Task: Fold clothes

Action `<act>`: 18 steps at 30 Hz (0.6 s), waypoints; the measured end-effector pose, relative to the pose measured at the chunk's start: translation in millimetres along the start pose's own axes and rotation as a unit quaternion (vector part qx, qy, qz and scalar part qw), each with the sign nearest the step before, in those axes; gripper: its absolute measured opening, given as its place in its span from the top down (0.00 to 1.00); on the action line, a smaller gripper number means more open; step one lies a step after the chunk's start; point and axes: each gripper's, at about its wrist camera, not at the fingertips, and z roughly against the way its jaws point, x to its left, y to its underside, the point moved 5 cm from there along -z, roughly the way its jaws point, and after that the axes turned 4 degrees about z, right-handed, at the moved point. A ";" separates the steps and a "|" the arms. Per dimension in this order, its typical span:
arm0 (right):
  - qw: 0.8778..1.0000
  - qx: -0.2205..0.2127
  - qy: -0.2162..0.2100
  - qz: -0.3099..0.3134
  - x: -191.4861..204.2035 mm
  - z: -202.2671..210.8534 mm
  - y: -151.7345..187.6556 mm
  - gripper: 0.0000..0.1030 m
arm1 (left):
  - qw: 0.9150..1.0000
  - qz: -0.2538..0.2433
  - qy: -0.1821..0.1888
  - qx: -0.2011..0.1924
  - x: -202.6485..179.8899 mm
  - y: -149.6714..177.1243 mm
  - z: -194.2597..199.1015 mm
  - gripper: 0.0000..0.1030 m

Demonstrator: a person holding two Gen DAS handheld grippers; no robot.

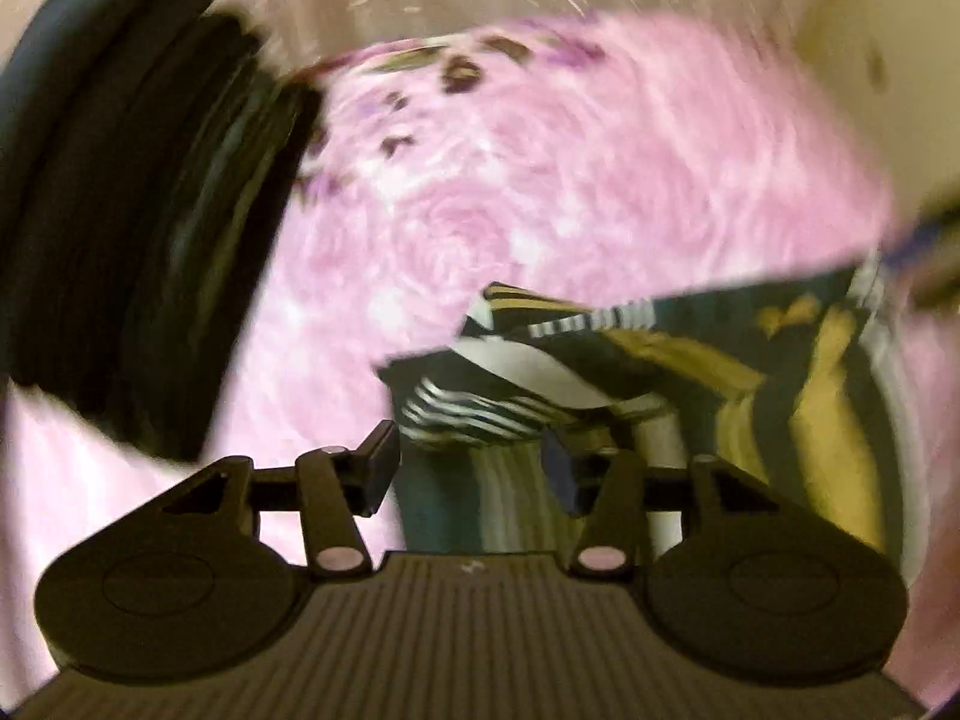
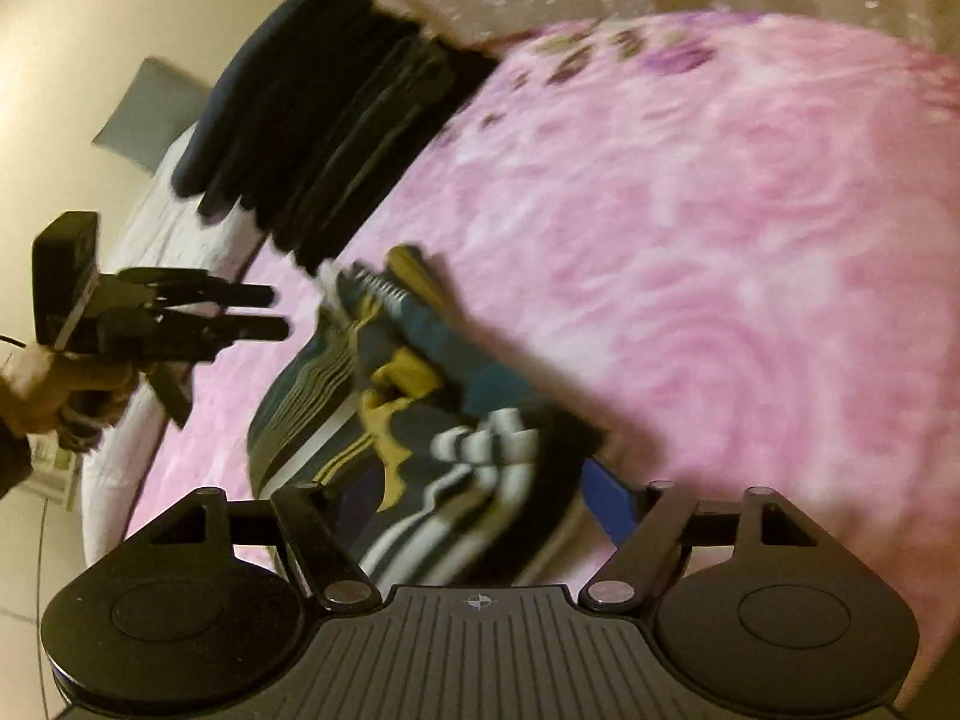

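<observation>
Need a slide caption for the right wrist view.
Open right gripper over a striped garment on the pink blanket, dark folded stack behind.

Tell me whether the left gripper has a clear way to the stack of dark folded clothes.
Probably yes. The left gripper hangs over bare pink blanket just short of the stack of dark folded clothes, with nothing between them. Its jaws look empty; the striped garment lies to one side.

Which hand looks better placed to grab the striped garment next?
Right, probably. The right gripper is open with the striped garment between its fingers; the left gripper hangs beside the garment, apart from it.
</observation>
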 end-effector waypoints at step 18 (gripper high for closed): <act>0.992 -0.017 0.125 0.002 -23.1 9.3 -13.3 0.27 | 0.991 0.121 -0.065 -0.006 30.8 14.0 -8.1 0.63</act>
